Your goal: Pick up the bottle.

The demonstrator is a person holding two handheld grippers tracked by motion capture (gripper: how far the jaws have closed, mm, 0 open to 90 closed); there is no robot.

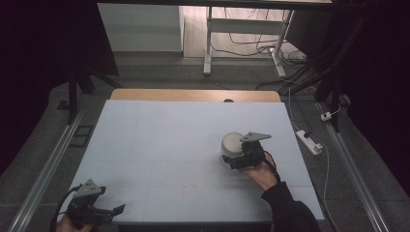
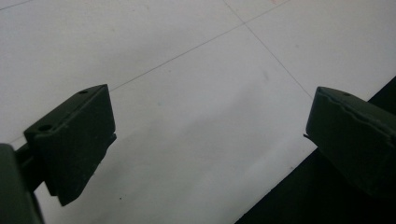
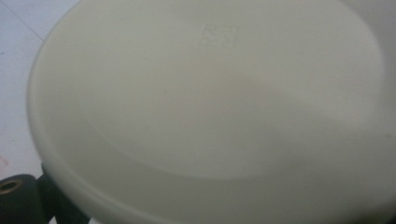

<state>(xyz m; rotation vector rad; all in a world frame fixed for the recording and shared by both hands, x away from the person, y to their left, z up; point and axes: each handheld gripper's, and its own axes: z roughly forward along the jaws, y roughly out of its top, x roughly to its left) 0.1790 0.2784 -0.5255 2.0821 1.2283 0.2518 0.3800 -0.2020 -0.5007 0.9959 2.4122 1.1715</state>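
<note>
A cream-white bowl (image 1: 233, 144) sits on the pale blue table (image 1: 159, 140).

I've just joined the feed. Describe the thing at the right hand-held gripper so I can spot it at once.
Start at the pale blue table top and go to its right half, just ahead of the person's right hand. There a small round white container stands at the right hand-held gripper. It is the one loose object on the surface; its flat cream top bears a faint square embossed mark.

White table (image 1: 159, 145), cream bowl (image 1: 232, 143) on it
</note>
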